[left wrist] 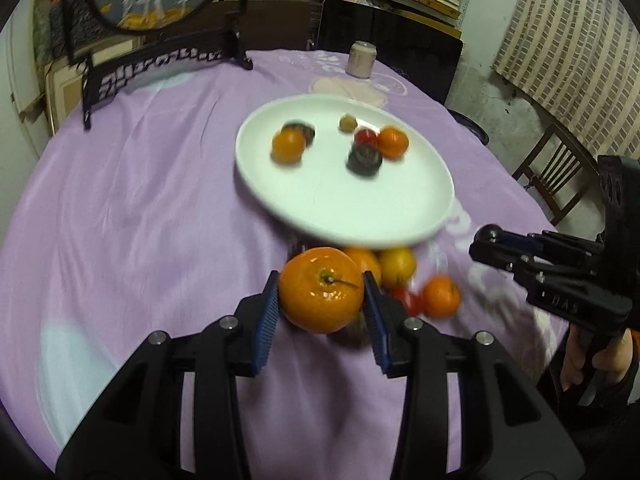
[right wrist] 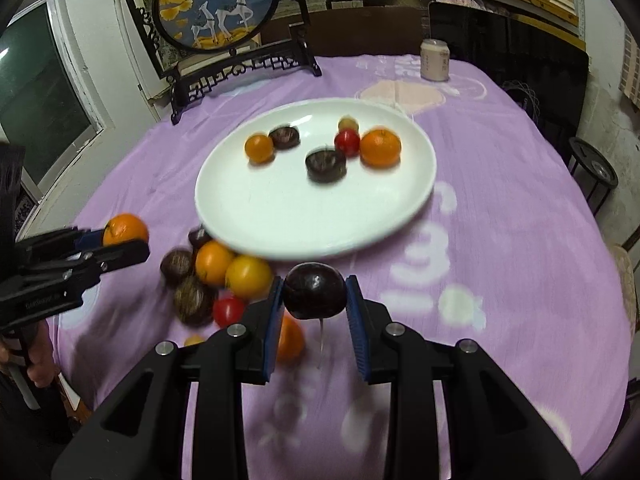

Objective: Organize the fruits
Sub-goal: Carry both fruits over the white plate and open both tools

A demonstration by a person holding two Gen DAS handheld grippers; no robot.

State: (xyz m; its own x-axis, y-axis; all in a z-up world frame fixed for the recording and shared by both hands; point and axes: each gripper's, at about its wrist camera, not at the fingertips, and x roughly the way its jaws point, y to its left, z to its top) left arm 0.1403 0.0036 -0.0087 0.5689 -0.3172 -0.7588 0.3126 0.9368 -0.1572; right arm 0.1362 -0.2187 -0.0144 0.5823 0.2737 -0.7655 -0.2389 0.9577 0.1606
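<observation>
My left gripper [left wrist: 322,294] is shut on a large orange mandarin [left wrist: 322,290], stem facing the camera, lifted above the purple cloth; in the right wrist view the same gripper [right wrist: 120,244] shows at the left edge with that mandarin [right wrist: 125,229]. My right gripper [right wrist: 315,298] is shut on a dark purple plum-like fruit [right wrist: 315,291]; it appears at the right edge of the left wrist view [left wrist: 490,240]. A white plate [right wrist: 280,220] holds two mandarins, two dark fruits, a red one and a small yellowish one. A loose heap of fruit [right wrist: 224,276] lies by the plate's near rim.
A carved black stand with a round deer picture [right wrist: 218,4] stands at the table's back left. A pale can [right wrist: 435,59] sits at the back. A wooden chair [left wrist: 554,176] and a dark stool [right wrist: 594,170] are beyond the table's right side. A hand [left wrist: 592,356] grips the right tool.
</observation>
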